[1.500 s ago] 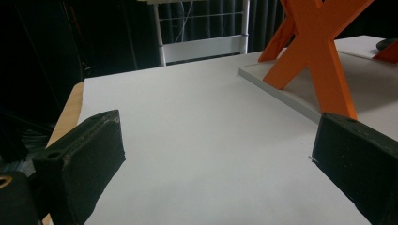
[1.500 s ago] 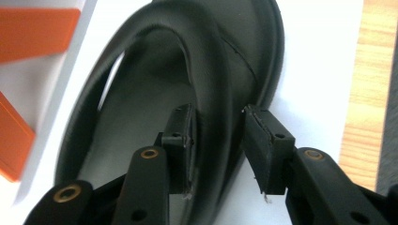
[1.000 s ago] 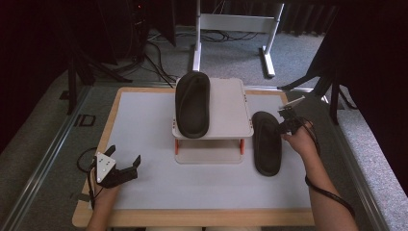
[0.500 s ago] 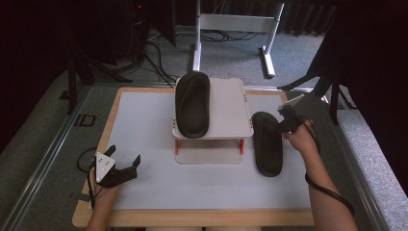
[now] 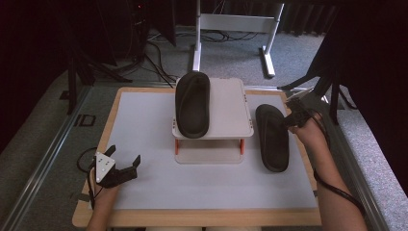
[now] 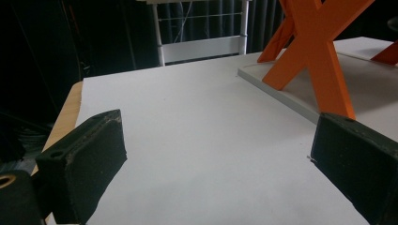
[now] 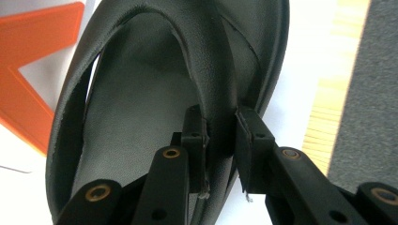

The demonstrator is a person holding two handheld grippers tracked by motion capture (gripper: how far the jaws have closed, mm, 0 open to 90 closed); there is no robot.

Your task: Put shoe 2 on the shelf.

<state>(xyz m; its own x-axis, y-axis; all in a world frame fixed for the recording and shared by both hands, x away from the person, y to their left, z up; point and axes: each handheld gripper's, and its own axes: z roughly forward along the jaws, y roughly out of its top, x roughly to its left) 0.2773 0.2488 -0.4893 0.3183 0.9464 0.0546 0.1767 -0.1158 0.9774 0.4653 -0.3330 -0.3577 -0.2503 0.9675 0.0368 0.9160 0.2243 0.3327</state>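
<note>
Right gripper (image 7: 220, 136) clamped on strap (image 7: 206, 70) of black sandal (image 5: 272, 137), at its far right edge; jaws just closing onto it. Sandal lying on white mat (image 5: 144, 125), just right of small stand (image 5: 226, 115) bearing second sandal (image 5: 192, 103). Left gripper (image 5: 122, 168) resting at mat's near-left corner, jaws wide apart, holding nothing.

Black claw (image 7: 220, 140), brass-coloured rivets; grey three-cornered plate (image 5: 104, 166).

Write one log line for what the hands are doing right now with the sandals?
right hand-held gripper: shut on sandal strap | left hand-held gripper: open, idle on table | other sandal: on rack
</note>
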